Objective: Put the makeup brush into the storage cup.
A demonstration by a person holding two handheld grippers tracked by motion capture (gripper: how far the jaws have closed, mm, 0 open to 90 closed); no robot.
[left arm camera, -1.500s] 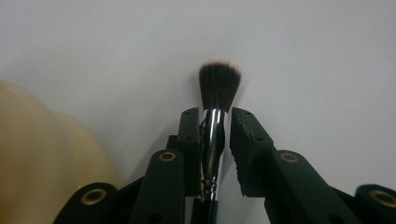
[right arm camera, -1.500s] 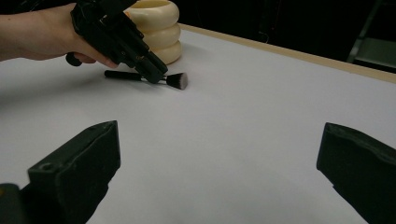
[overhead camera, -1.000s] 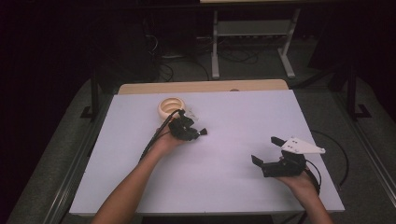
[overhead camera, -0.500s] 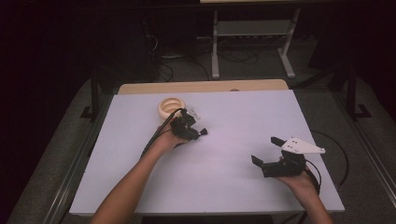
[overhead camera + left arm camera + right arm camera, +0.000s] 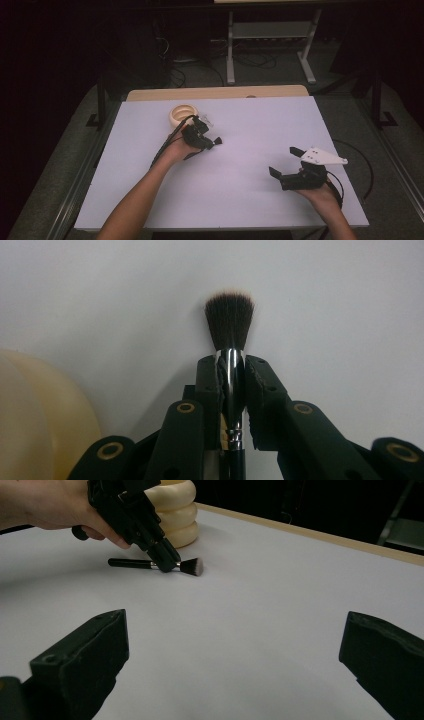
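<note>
Black jaws of the left gripper [image 5: 231,390] are clamped on the brush [image 5: 230,325], pressing its chrome ferrule from both sides just below the dark bristles. In the right gripper view the brush [image 5: 150,564] lies level at the table surface, handle pointing away from the bristle end; whether it rests on the table or is held just above it cannot be told. The table [image 5: 250,125] is covered with a white sheet, with a wooden strip along its far edge. A cream ribbed ring [image 5: 182,115] stands just behind the left gripper [image 5: 206,139], near the far edge; it is close beside the hand but apart from the brush. The right gripper [image 5: 284,161] is held well apart, near the front right of the table, jaws spread wide with nothing between them. White sheet lies bare between the two grippers.
</note>
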